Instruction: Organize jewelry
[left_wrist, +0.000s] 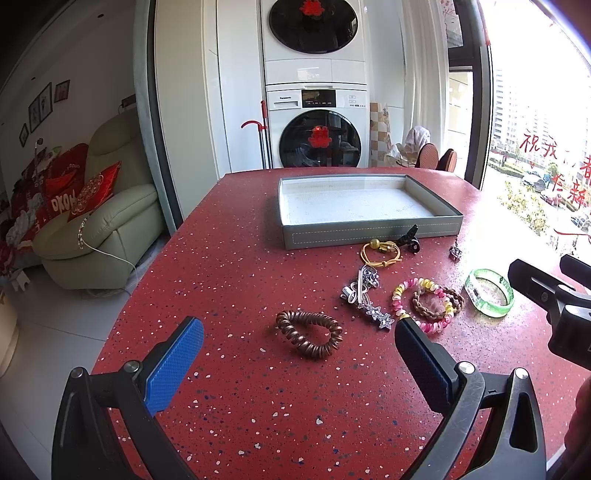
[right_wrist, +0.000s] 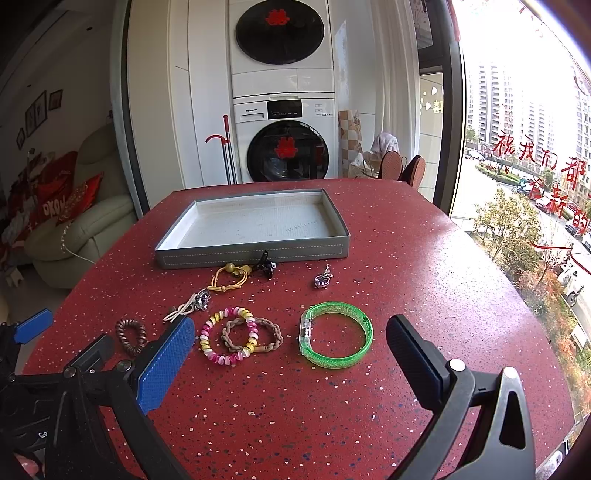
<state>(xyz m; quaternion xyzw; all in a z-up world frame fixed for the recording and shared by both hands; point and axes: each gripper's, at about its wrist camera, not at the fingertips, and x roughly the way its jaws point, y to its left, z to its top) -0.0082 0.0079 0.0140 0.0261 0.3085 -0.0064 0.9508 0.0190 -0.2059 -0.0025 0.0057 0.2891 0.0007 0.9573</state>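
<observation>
Our left hand-held gripper (left_wrist: 299, 330) wide open and empty over brown coil hair tie (left_wrist: 308, 334), right hand-held gripper (right_wrist: 290, 339) wide open, empty, near glittery green bangle (right_wrist: 336, 334), speckled red bench (right_wrist: 424, 258), empty grey tray (right_wrist: 255, 254) behind.

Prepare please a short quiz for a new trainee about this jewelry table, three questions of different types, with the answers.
1. True or false: the grey tray already holds some jewelry.
2. Which item lies in front of the open right gripper?
A. the brown spiral hair tie
B. the green bangle
C. the heart pendant
3. Fill in: the pink and yellow spiral tie overlaps a brown ____ band.

Key
1. False: its floor is bare, and all the pieces lie on the red table.
2. B
3. braided
</observation>
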